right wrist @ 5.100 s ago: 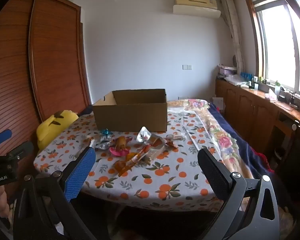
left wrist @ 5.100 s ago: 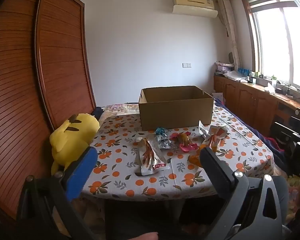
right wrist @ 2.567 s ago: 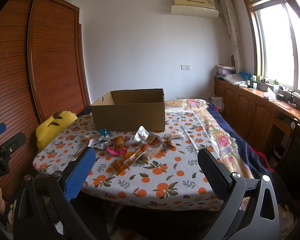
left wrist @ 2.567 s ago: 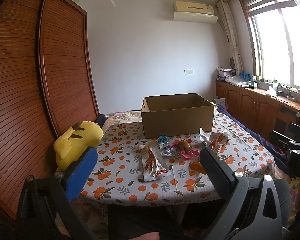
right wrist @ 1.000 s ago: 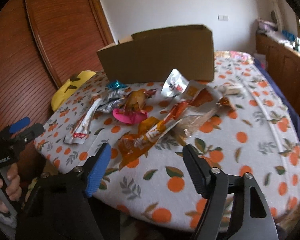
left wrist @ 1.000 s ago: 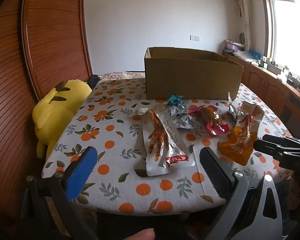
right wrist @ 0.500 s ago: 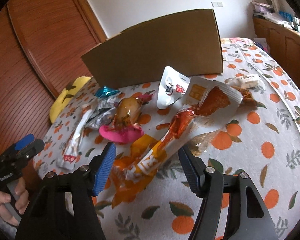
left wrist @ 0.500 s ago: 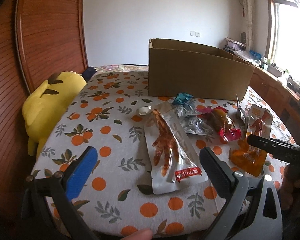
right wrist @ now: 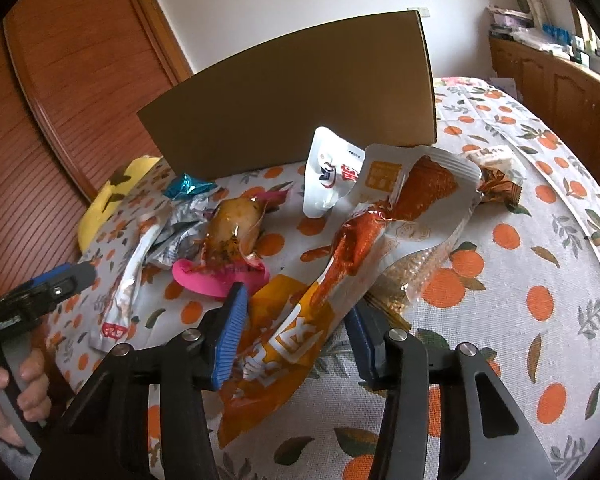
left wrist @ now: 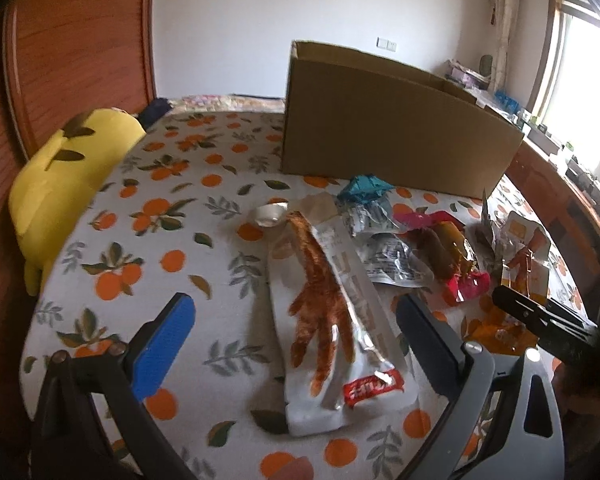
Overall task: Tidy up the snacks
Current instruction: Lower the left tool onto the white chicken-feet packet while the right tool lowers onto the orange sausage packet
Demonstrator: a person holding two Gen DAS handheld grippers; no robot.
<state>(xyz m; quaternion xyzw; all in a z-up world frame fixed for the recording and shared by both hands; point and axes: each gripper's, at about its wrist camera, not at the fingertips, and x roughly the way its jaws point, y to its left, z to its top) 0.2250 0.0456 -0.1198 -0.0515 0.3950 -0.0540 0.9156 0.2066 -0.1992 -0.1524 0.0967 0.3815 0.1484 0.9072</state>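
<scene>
Right tongs (right wrist: 298, 330) straddle the orange snack pouch (right wrist: 300, 320) — jaws apart.

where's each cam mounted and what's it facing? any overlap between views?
Left wrist: on the left gripper, low over the near table edge, facing the chicken-foot packet and cardboard box; the right gripper enters at right.
Right wrist: on the right gripper, jaws straddling the orange snack packet; the left gripper and the person's hand show at left.
Shared: the box, pink packet, yellow plush.
</scene>
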